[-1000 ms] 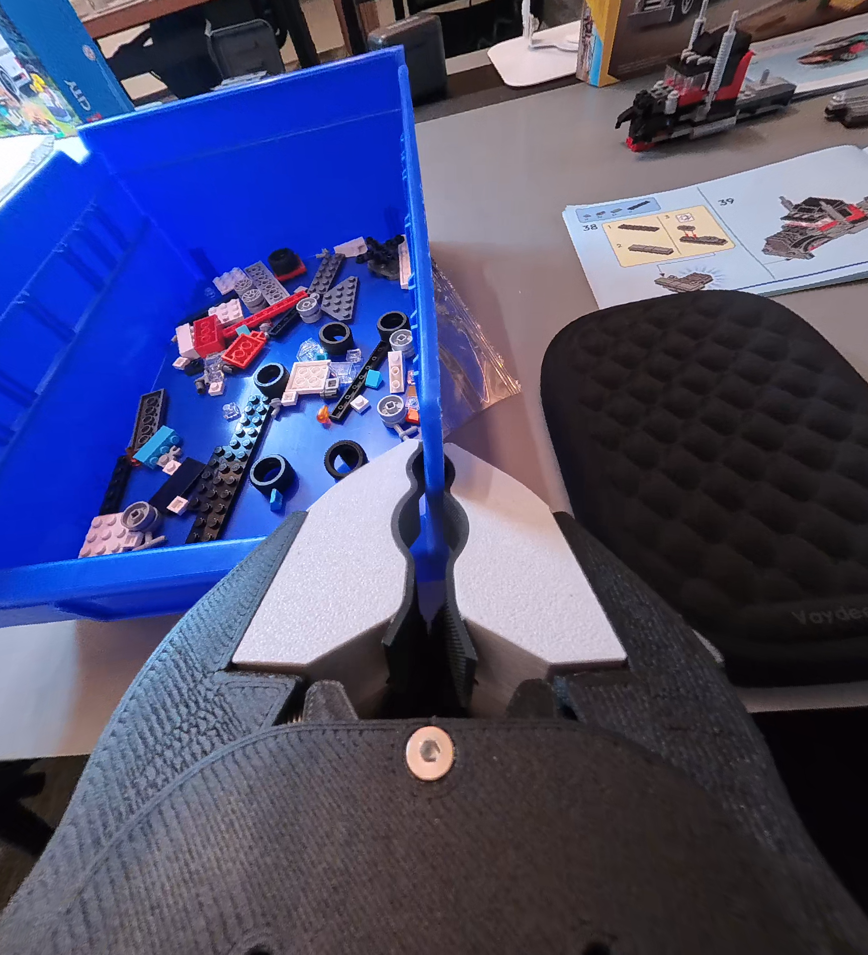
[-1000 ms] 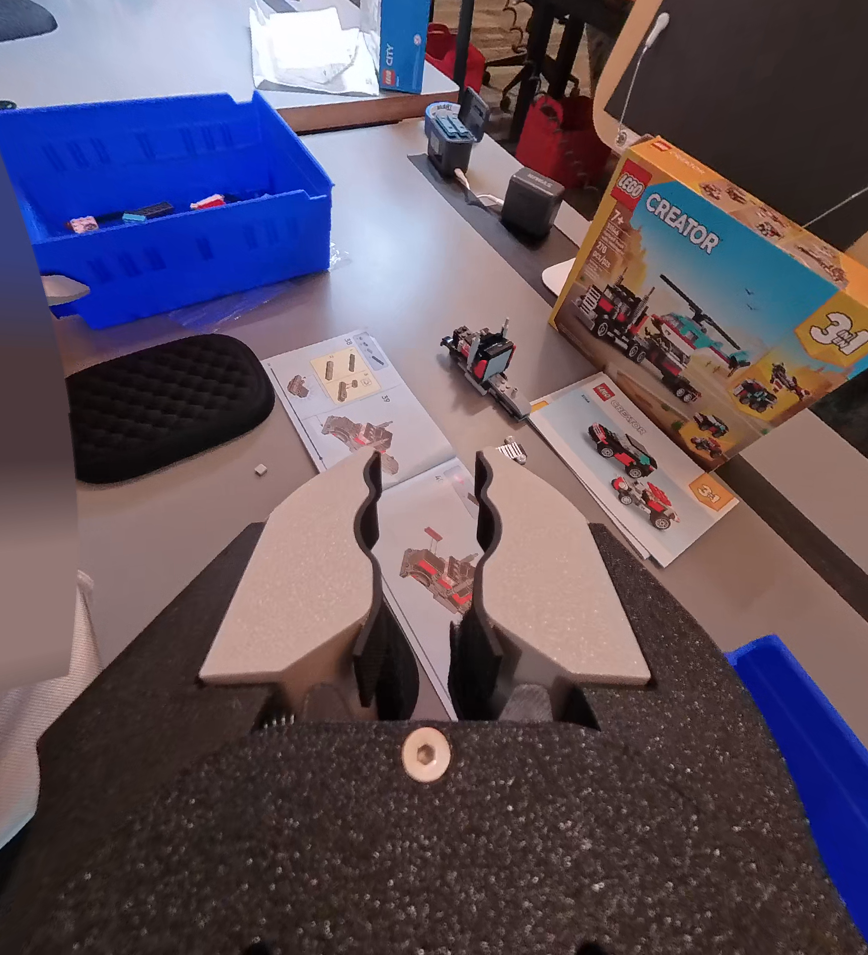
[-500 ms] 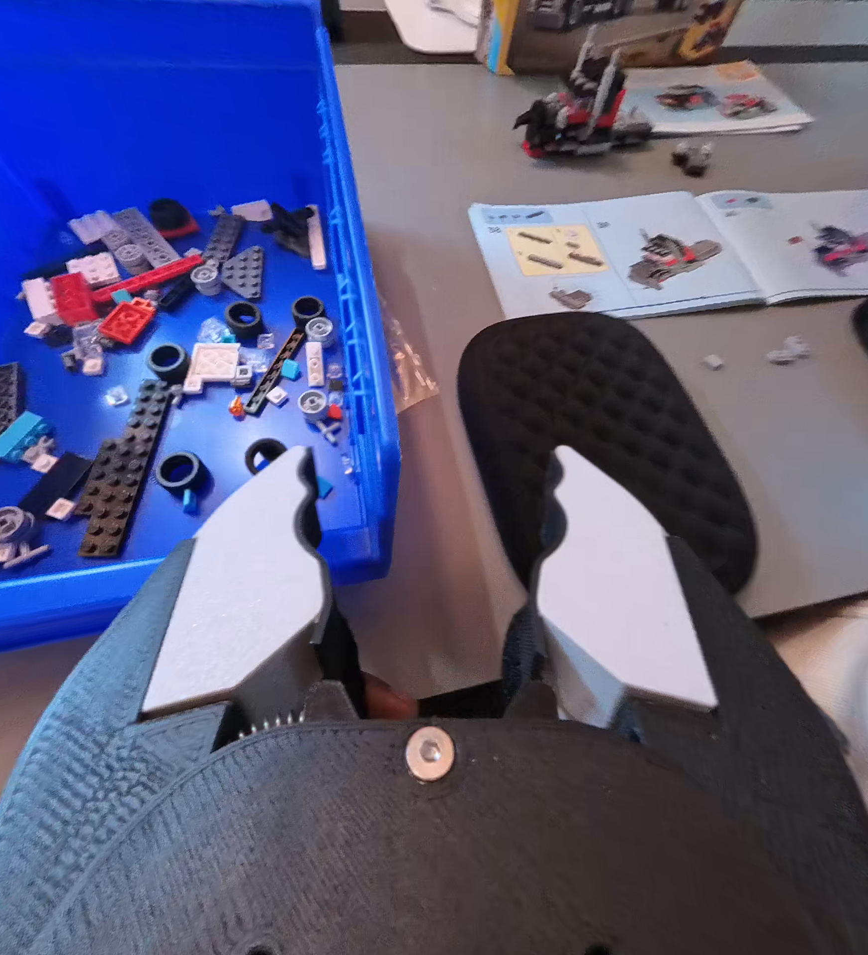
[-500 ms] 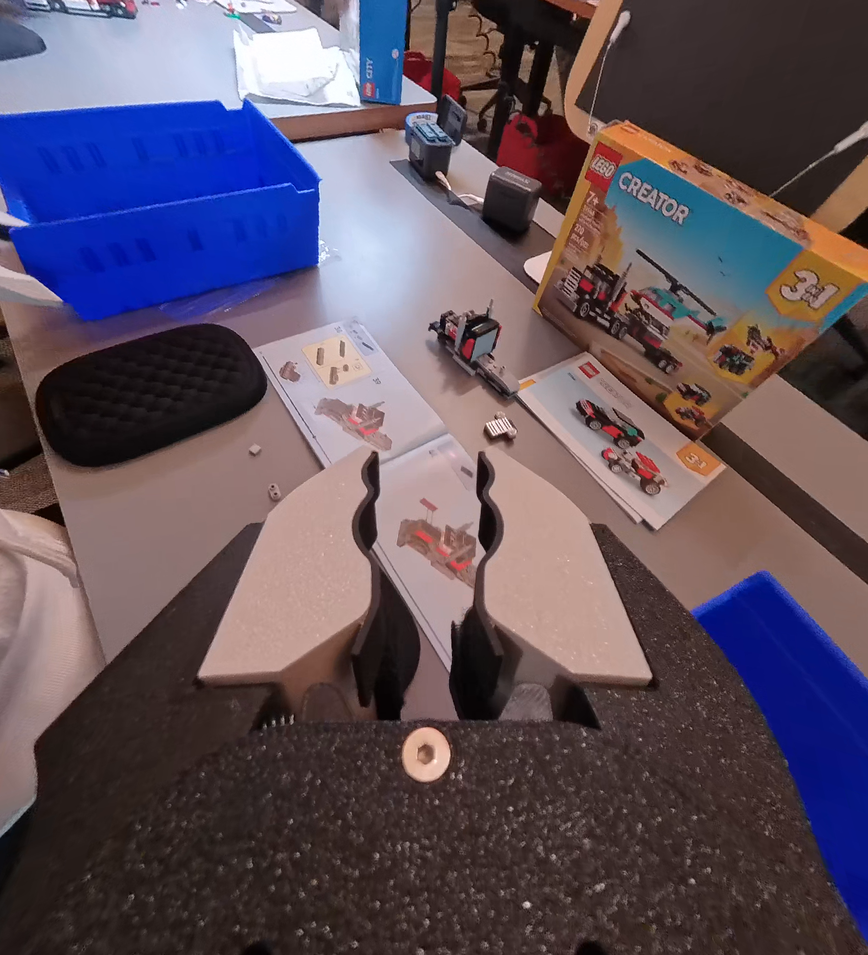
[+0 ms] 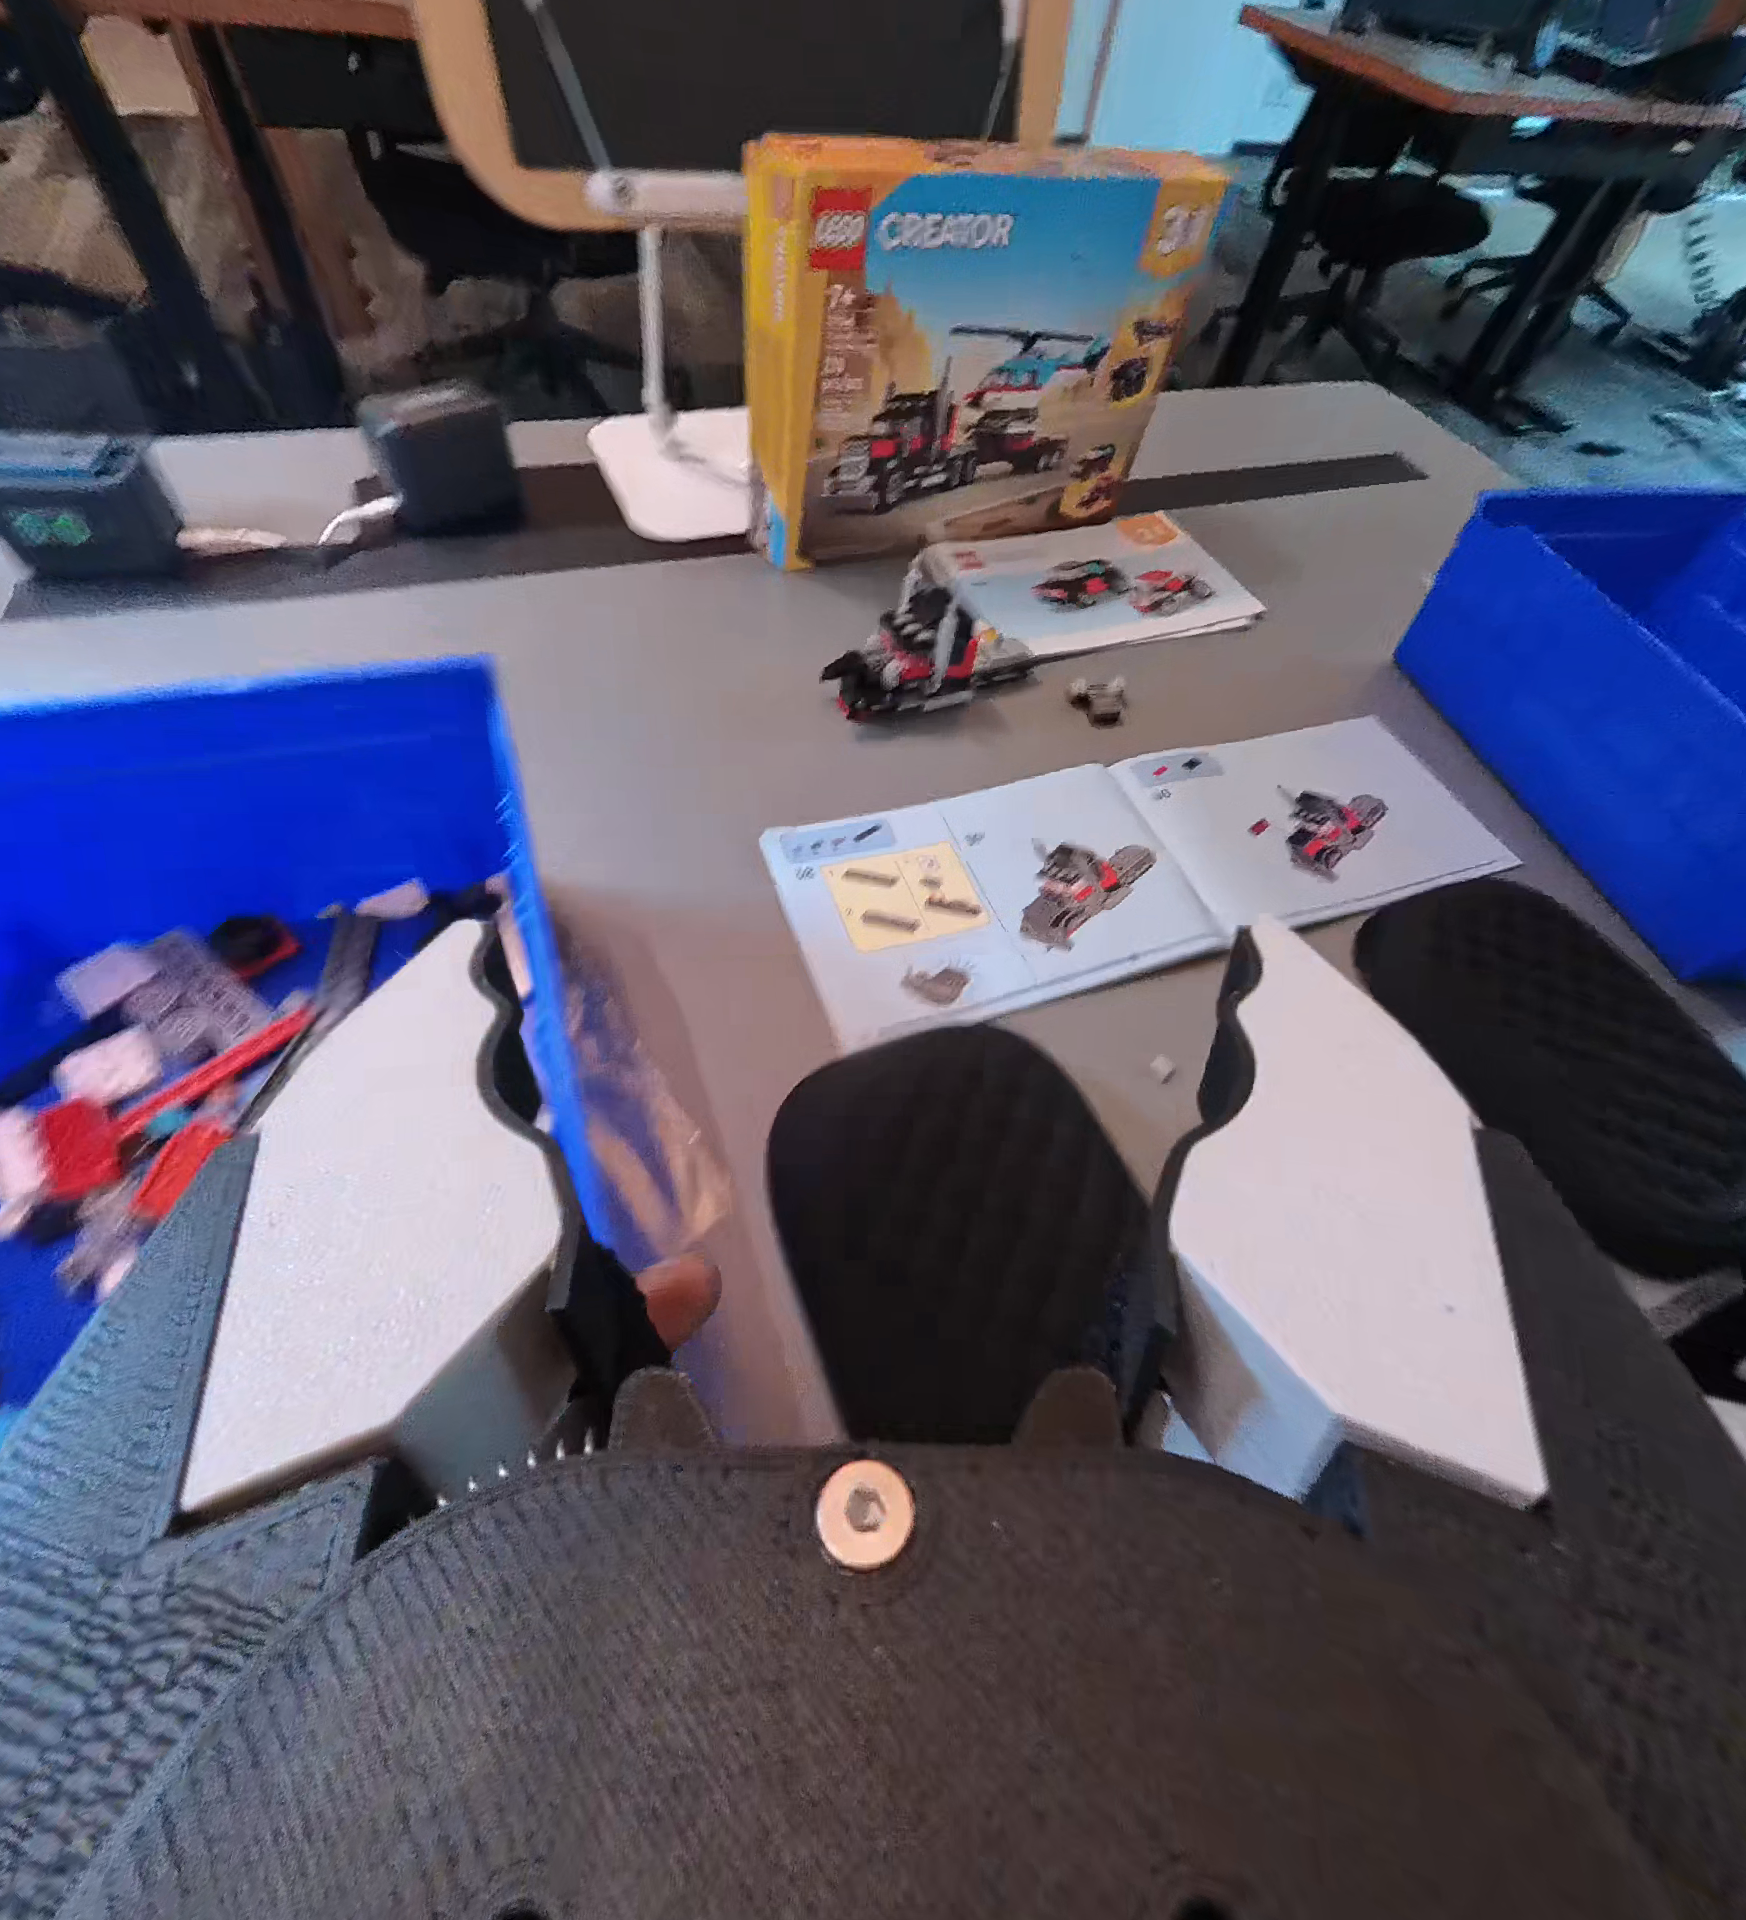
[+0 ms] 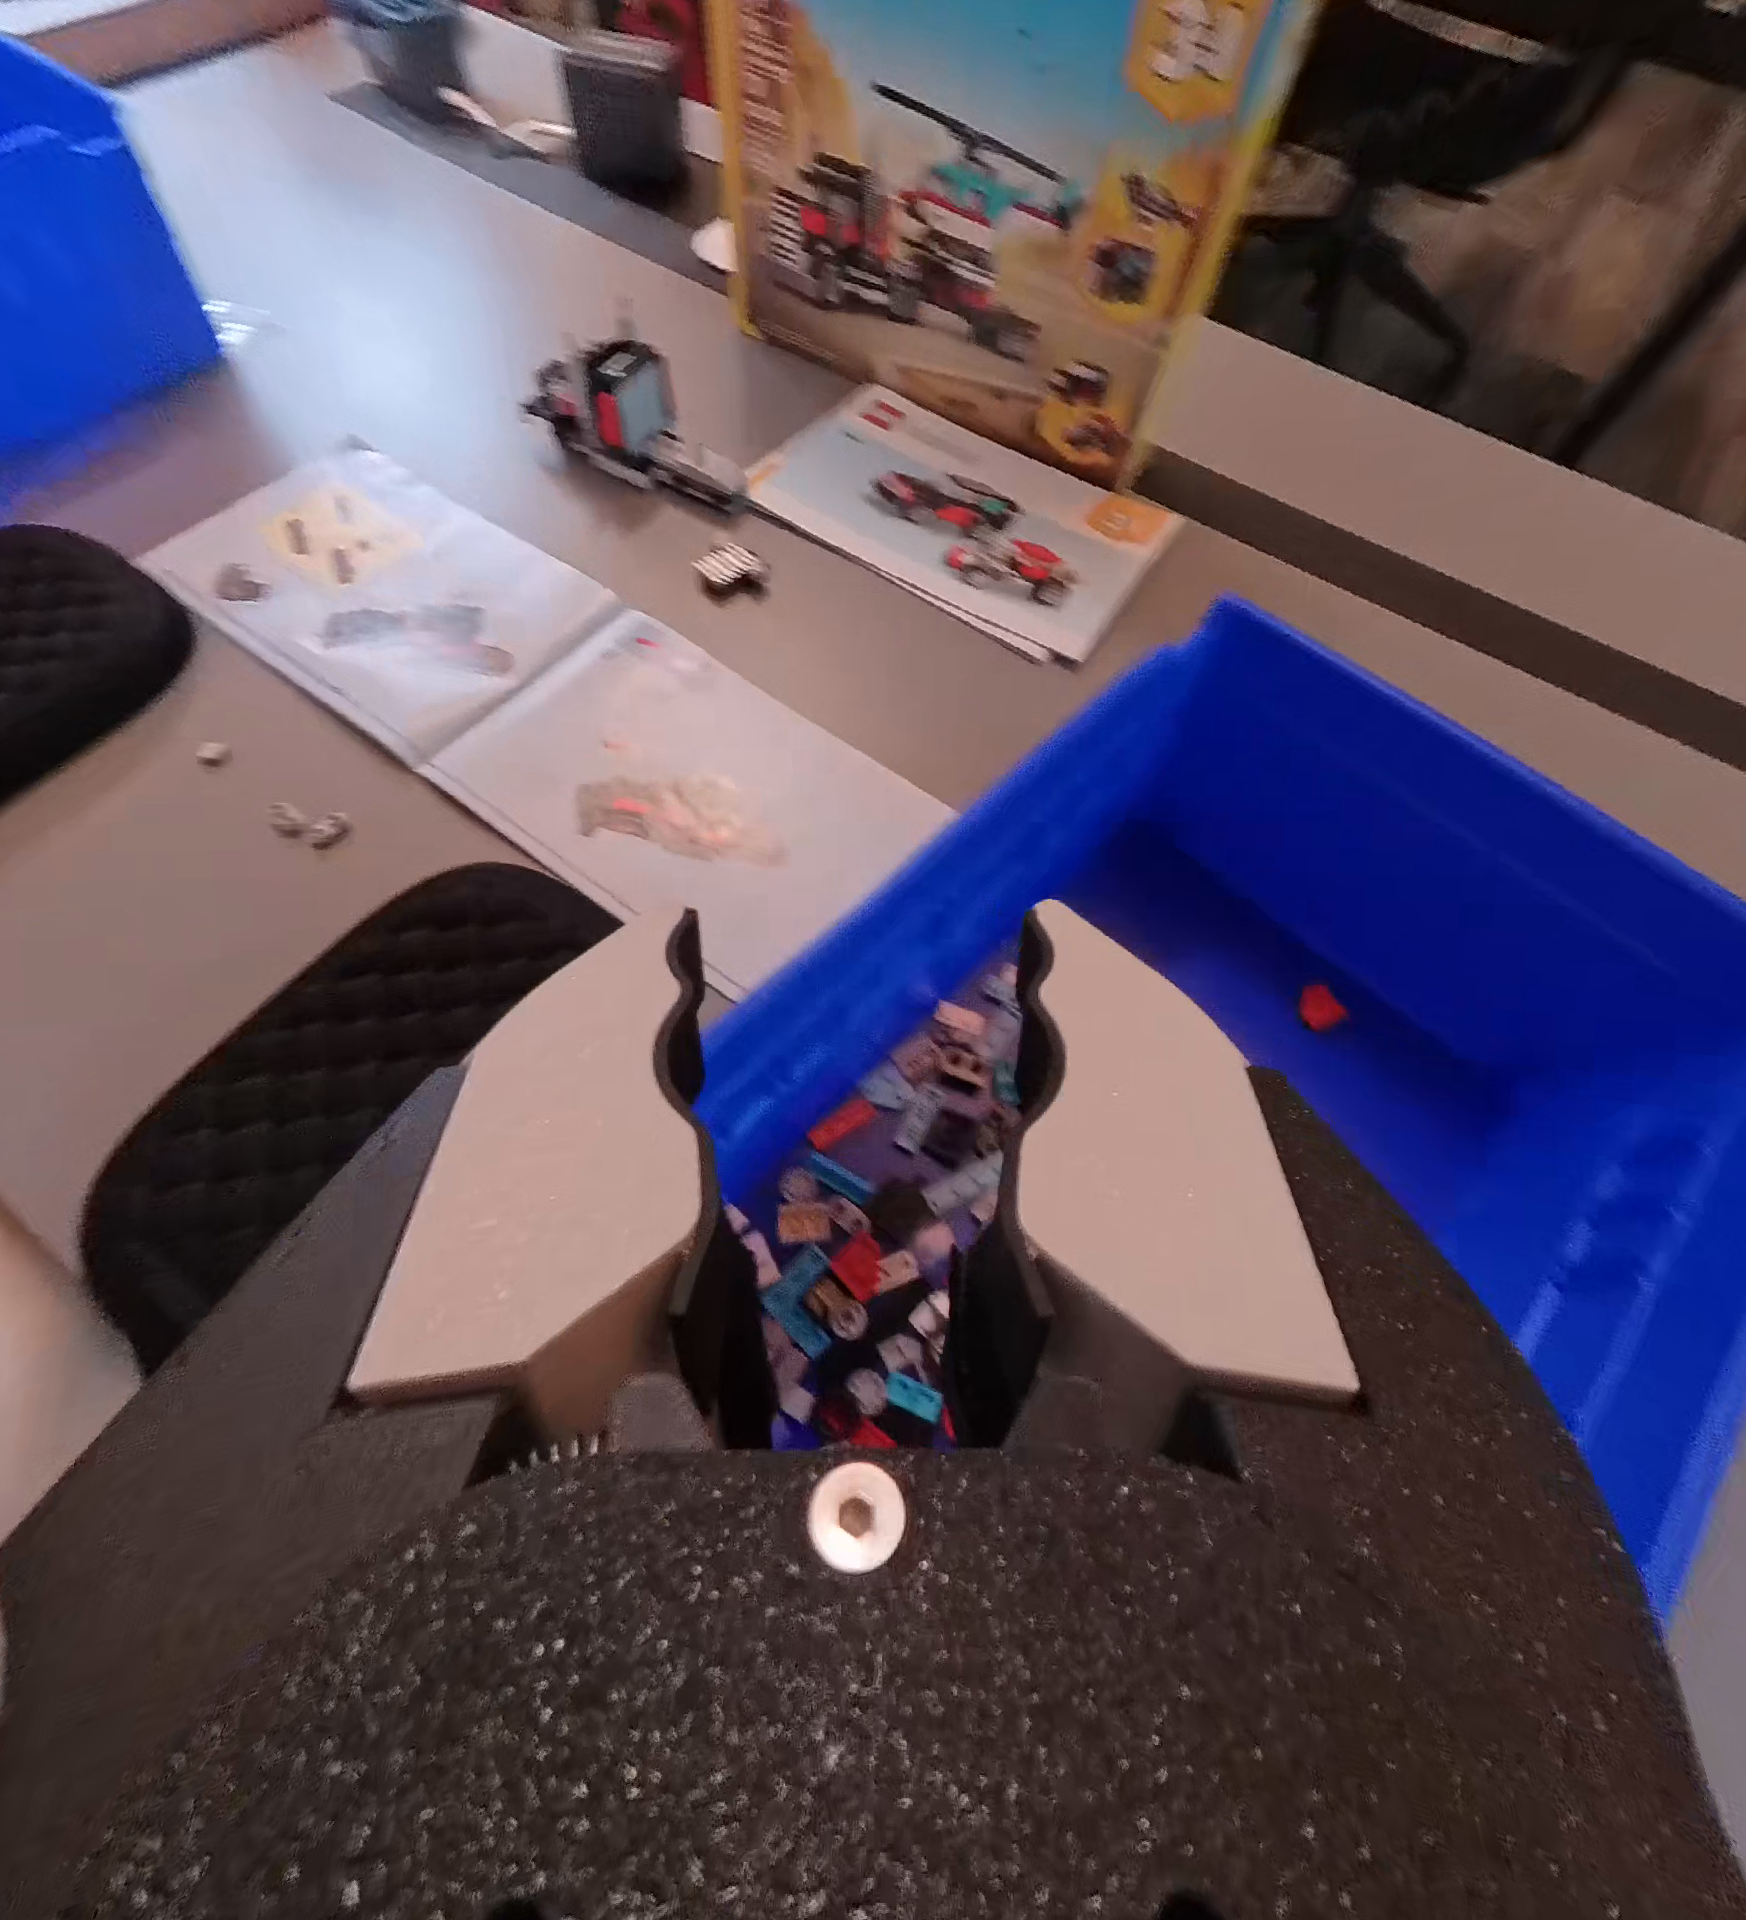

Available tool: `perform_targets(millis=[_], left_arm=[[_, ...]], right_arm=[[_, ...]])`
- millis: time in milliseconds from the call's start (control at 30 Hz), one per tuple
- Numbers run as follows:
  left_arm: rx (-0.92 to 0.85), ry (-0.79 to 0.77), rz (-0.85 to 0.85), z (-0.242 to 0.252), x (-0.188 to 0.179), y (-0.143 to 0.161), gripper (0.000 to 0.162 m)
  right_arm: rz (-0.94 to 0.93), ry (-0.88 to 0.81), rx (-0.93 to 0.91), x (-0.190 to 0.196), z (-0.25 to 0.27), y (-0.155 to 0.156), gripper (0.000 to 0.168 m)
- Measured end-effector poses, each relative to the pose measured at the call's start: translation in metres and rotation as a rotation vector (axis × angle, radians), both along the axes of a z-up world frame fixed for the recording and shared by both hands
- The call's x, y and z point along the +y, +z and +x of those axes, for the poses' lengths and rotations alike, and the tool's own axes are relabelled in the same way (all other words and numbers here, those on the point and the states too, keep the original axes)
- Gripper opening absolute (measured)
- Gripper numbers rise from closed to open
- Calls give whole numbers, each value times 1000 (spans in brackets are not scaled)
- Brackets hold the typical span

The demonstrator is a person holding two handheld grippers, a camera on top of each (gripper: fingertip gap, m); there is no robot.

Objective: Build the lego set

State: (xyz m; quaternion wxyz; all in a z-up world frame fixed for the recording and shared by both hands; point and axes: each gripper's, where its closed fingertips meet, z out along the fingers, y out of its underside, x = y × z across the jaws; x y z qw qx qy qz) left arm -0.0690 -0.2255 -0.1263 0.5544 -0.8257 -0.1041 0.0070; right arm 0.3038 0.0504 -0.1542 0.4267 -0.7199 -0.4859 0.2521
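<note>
The left gripper hung low over the desk with its jaws spread wide and nothing between them. One finger overlapped the right wall of a blue bin at the left of the frame, where loose lego pieces lay blurred on the bin floor. A crumpled clear bag lay against the bin's outer wall, and a black quilted pad filled the gap between the fingers. A second black pad sat at lower right, just beside another blue bin at the right edge. Beyond the pads lay an open instruction booklet, then the partly built lego truck and a small grey piece on bare desk at the centre, with a closed booklet and the upright set box behind

In the right wrist view, the right gripper hovered over the near corner of a blue bin at the right, jaws moderately parted and empty, with a heap of small pieces showing through the gap. The bin rim crossed just under the left finger. A black pad lay to the left, and open desk held a few stray bits
</note>
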Motion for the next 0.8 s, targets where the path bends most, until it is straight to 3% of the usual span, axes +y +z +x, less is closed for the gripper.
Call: perform_targets(millis=[133,300,567,800], left_arm=[[-31,-132,66,31,48,10,108],[-73,-190,29,43,84,-2,95],[-41,-146,-132,42,121,-38,90],[22,-67,-187,29,136,-52,85]], right_arm=[[-8,-149,3,22,41,-7,65],[-63,-264,-92,44,91,-33,61],[-228,-154,-217,43,104,-74,57],[-230,-113,-312,35,100,-78,41]])
